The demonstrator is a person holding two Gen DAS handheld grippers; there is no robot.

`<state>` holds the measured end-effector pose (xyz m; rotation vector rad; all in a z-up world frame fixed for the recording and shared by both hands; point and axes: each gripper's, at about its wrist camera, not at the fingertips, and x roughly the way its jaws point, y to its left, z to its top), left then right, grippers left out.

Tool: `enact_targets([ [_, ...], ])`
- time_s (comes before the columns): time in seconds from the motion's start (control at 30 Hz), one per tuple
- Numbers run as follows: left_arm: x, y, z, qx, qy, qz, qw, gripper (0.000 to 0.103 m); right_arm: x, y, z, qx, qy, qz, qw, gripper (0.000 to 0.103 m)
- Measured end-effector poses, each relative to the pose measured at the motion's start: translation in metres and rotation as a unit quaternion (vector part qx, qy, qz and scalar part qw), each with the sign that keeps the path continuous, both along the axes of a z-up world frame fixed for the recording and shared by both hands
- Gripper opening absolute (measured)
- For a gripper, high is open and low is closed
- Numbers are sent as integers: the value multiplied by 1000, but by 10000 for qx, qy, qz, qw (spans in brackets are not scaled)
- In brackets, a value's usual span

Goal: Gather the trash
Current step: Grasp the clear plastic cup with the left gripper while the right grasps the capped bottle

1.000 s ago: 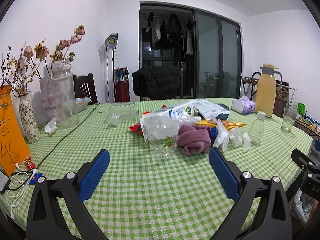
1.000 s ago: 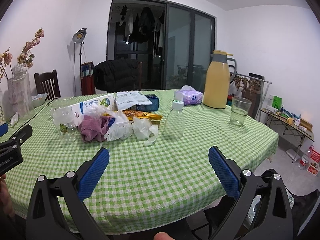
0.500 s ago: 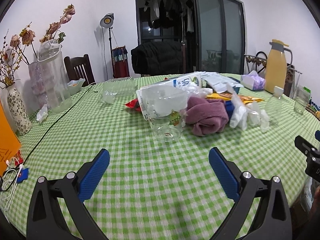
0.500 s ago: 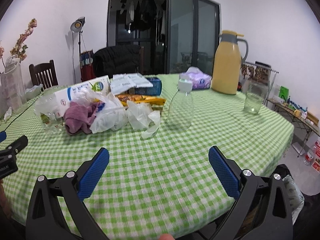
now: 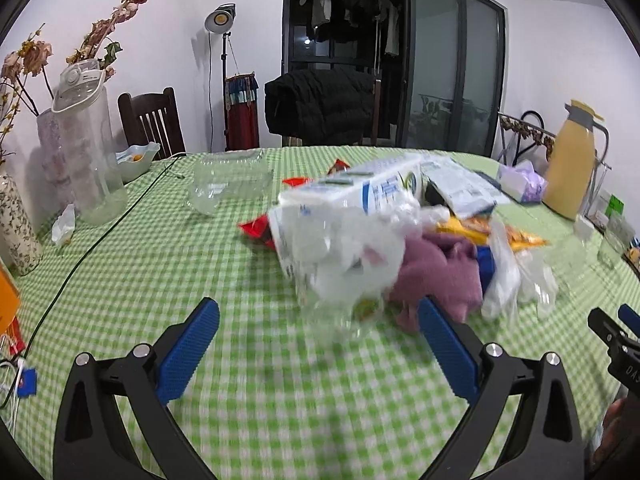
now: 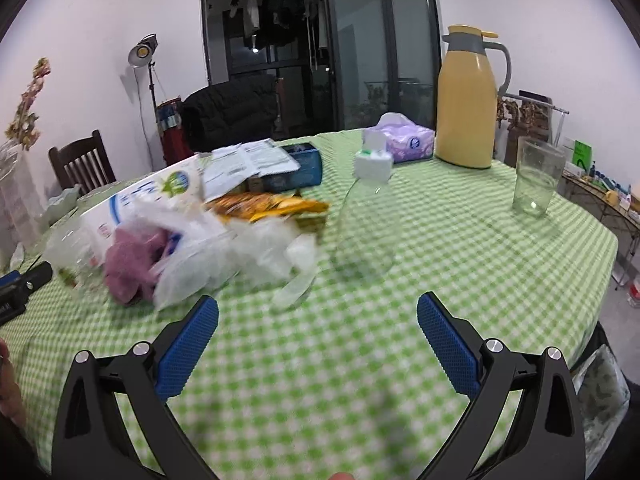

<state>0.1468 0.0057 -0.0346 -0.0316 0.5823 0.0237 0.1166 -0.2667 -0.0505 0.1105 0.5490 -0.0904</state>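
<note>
A heap of trash lies mid-table: a clear plastic cup (image 5: 340,264), a purple cloth (image 5: 440,280), white plastic bags (image 6: 240,256), a white-and-blue carton (image 5: 372,192) and yellow snack wrappers (image 6: 272,204). A clear plastic bottle (image 6: 366,224) with a white cap stands right of the heap. My left gripper (image 5: 318,320) is open, just short of the cup. My right gripper (image 6: 318,320) is open and empty, a little short of the bags and the bottle.
The table has a green checked cloth (image 5: 160,264). A yellow thermos (image 6: 466,96), a tissue pack (image 6: 404,136) and a drinking glass (image 6: 536,176) stand at the right. A tall clear jug (image 5: 88,148), vases, a black cable (image 5: 100,240) and a clear tub (image 5: 228,184) are at the left.
Both grippers have moved forward over the table toward the heap, which now looks larger and closer. Both stay open and empty.
</note>
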Motion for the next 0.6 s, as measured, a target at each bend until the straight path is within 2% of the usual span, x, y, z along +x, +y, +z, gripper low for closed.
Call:
enact_targets([
  [0.23, 36, -10, 1, -15, 143, -18, 9999, 96, 35, -25, 14, -275, 21, -169, 9995, 96],
  [0.37, 45, -17, -2, 334, 69, -28, 9994, 96, 55, -33, 19, -234, 38, 34, 9997, 96],
  [0.43, 47, -16, -2, 436, -11, 9, 9990, 89, 64, -33, 21, -391, 26, 89, 9992, 96],
  [0.5, 46, -11, -2, 351, -59, 24, 9994, 73, 74, -32, 23, -511, 38, 123, 9986, 96],
  [0.57, 45, -7, -4, 266, -50, -32, 9996, 66, 84, -35, 24, -469, 69, 156, 9988, 95],
  [0.6, 44, -7, -4, 299, -77, -50, 9995, 64, 89, -38, 24, -401, 83, 181, 9990, 91],
])
